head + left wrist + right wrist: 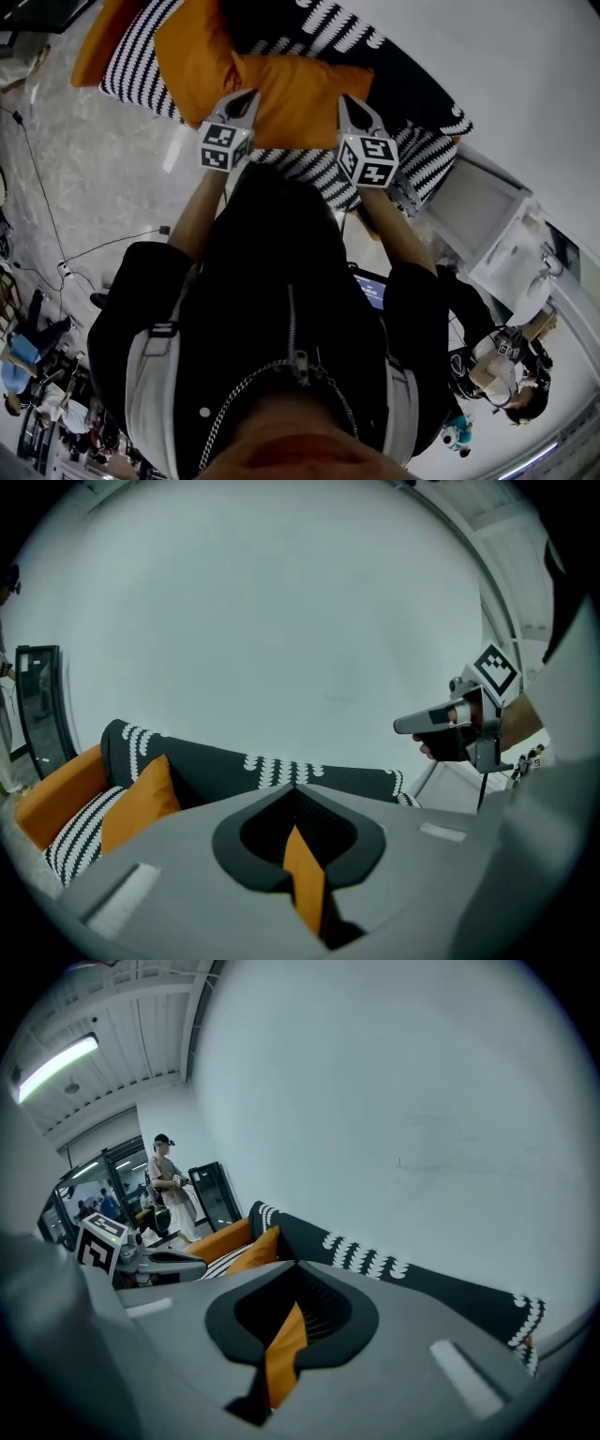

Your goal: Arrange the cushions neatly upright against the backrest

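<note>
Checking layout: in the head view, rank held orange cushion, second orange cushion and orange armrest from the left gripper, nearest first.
1. Held orange cushion, clamped in the left gripper.
2. Second orange cushion, just left.
3. Orange armrest, far left.

Soft, even indoor light, no hard shadows. Heavy fisheye bend and black corners in both gripper views. A strip light (56, 1061) glares up-left of the right gripper (281, 1349), whose own body looks kinda blurry
</note>
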Available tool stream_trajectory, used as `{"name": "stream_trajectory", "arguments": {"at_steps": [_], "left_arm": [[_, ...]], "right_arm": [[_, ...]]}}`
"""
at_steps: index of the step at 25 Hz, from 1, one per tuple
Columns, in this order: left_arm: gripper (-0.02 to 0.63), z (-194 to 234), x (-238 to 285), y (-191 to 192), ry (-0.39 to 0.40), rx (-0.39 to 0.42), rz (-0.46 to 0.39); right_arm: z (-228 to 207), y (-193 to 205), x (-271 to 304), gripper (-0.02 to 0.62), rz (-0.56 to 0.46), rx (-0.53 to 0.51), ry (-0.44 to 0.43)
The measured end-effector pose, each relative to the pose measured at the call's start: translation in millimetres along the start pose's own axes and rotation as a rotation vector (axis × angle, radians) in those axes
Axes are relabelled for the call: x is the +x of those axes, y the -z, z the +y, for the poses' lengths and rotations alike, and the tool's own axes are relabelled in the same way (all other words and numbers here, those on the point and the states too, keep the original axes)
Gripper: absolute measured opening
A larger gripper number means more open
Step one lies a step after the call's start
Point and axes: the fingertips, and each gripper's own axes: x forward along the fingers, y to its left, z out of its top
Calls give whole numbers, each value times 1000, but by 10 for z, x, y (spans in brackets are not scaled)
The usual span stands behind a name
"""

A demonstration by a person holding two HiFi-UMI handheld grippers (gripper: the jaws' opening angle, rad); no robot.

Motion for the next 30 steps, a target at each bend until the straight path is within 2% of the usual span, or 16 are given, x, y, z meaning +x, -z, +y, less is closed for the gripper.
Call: {"name": "stream_trajectory", "arguments": {"at_steps": [7, 11, 14, 17, 20, 30], "left_arm": [[9, 283, 289, 114, -41, 42, 54], [24, 644, 462, 278, -156, 24, 83], [140, 1012, 616, 395, -257, -42, 75], [158, 1365, 794, 530, -372, -74, 76], [172, 1619, 1009, 731, -444, -78, 103], [196, 2004, 1673, 1349, -500, -150, 253]], "right_arm": [[-318, 42, 156, 3, 29, 3, 43], [-583, 65, 203, 3, 23, 57, 85], [-674, 199, 269, 3, 43, 70, 85], [-750, 467, 372, 3, 91, 62, 79], [-841, 715, 465, 3, 125, 101, 86], [-1018, 1209, 630, 3, 211, 149, 97]]}}
